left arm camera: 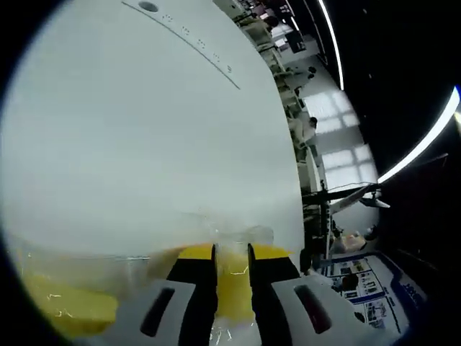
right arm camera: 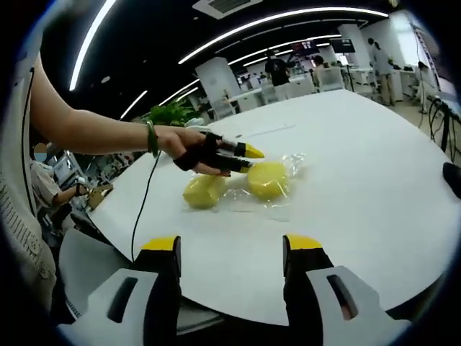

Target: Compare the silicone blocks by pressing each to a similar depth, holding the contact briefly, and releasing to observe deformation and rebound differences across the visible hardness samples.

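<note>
A large open-plan office with strip lights on a dark ceiling is seen behind a broad, smooth white table (right arm camera: 374, 166), on which two yellow silicone blocks lie near the edge closest to the person. The rounded block (right arm camera: 268, 179) is wrapped in clear crinkled film (right arm camera: 292, 164); the squarer block (right arm camera: 203, 192) lies just beside it, with more film spread between them. In the right gripper view the left gripper (right arm camera: 245, 157) is held by a person's hand (right arm camera: 173, 142) and is brought down against the rounded block, its yellow-tipped jaws nearly pressed together. In the left gripper view the same narrow gap is seen, with yellow material and glossy film showing between and under the jaws; whether the block is actually pinched cannot be told. The right gripper (right arm camera: 232, 252) is held well back from the blocks with its jaws spread wide and nothing between them. The blocks are judged to be light, soft and springy, and the film slippery, so a press is best made on the broad upper face, squarely, lest the block slide across the smooth tabletop.
</note>
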{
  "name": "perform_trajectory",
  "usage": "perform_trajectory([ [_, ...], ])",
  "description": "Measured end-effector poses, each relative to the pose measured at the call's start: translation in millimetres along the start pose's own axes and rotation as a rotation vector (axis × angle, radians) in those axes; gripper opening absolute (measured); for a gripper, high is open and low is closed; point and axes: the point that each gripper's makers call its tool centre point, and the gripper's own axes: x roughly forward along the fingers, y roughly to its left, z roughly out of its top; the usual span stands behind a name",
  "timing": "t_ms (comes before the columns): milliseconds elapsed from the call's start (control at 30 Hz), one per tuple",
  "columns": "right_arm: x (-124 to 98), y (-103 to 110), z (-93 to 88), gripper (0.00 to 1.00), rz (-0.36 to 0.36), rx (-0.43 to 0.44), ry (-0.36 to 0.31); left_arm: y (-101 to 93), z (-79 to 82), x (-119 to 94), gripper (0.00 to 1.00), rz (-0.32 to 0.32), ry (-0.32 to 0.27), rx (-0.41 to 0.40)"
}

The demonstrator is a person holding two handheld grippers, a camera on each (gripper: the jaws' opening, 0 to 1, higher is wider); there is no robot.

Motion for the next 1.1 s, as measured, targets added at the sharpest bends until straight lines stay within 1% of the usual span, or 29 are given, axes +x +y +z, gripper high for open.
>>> perform_trajectory([
  [67, 1, 0, 0.0, 0.52, 0.001, -0.002, -0.003, 1.4, -0.1, 2, 0.11, 0.012, 0.004, -0.02],
  [167, 2, 0, -2.7, 0.51, 0.005, 0.004, -0.003, 0.3, -1.5, 7, 0.09, 0.025, 0.017, 0.014],
  [200, 2, 0, -3.4, 0.51, 0.006, 0.005, -0.003, -0.7, 1.1, 8, 0.05, 0.013, 0.01, 0.086],
  [233, 2, 1, -4.6, 0.51, 0.008, 0.009, -0.001, -4.1, 3.3, 8, 0.03, -0.003, -0.001, 0.122],
  [267, 2, 1, -5.3, 0.51, 0.008, 0.009, -0.001, -4.0, 0.2, 8, 0.0, 0.005, 0.021, 0.18],
  [300, 2, 1, -6.3, 0.51, 0.006, 0.005, 0.002, -4.0, 0.8, 8, 0.0, 0.014, 0.018, 0.216],
  [333, 1, 1, -7.2, 0.51, 0.005, 0.003, 0.005, -5.7, -1.4, 7, 0.0, 0.015, 0.025, 0.226],
  [367, 0, 1, -7.1, 0.51, 0.006, 0.004, 0.003, -8.2, -1.7, 7, 0.0, 0.017, 0.022, 0.195],
  [467, -2, 0, -6.3, 0.51, 0.002, 0.009, -0.003, -9.8, -2.8, 3, 0.0, 0.011, 0.015, 0.214],
  [533, -5, 0, -4.8, 0.5, -0.004, 0.0, -0.002, -19.0, -4.4, 0, 0.0, -0.034, 0.009, 0.216],
  [600, -8, 1, -1.2, 0.5, -0.005, -0.002, -0.01, -24.6, -6.4, -5, 0.0, -0.037, 0.004, 0.227],
  [667, -10, 2, 0.6, 0.49, -0.007, -0.01, -0.015, -36.3, -9.9, -11, 0.0, -0.073, 0.007, 0.273],
  [733, -11, 4, 1.8, 0.5, -0.008, -0.018, -0.015, -40.9, -14.8, -18, 0.0, -0.075, 0.025, 0.357],
  [767, -11, 5, 2.3, 0.5, -0.008, -0.021, -0.016, -43.4, -17.4, -21, 0.0, -0.083, 0.033, 0.373],
  [800, -12, 7, 4.0, 0.5, -0.006, -0.028, -0.021, -45.9, -19.4, -25, 0.0, -0.082, 0.023, 0.366],
  [833, -13, 9, 5.0, 0.5, -0.005, -0.032, -0.023, -47.5, -21.0, -28, 0.0, -0.081, 0.021, 0.382],
  [867, -14, 10, 5.6, 0.49, -0.004, -0.035, -0.024, -51.4, -22.8, -32, 0.0, -0.094, 0.014, 0.437],
  [900, -15, 11, 6.7, 0.49, -0.004, -0.041, -0.028, -53.0, -24.7, -35, 0.0, -0.089, 0.014, 0.461],
  [933, -15, 12, 7.2, 0.5, -0.004, -0.043, -0.03, -55.6, -26.4, -38, 0.0, -0.083, 0.011, 0.52],
  [967, -17, 13, 8.1, 0.49, -0.003, -0.046, -0.033, -57.9, -27.7, -40, 0.0, -0.084, 0.006, 0.56],
  [1033, -18, 14, 7.0, 0.5, -0.003, -0.05, -0.026, -64.4, -34.7, -44, 0.0, -0.086, 0.017, 0.583],
  [1100, -19, 15, 5.0, 0.52, 0.0, -0.056, -0.011, -73.3, -38.9, -48, 0.0, -0.104, 0.009, 0.601],
])
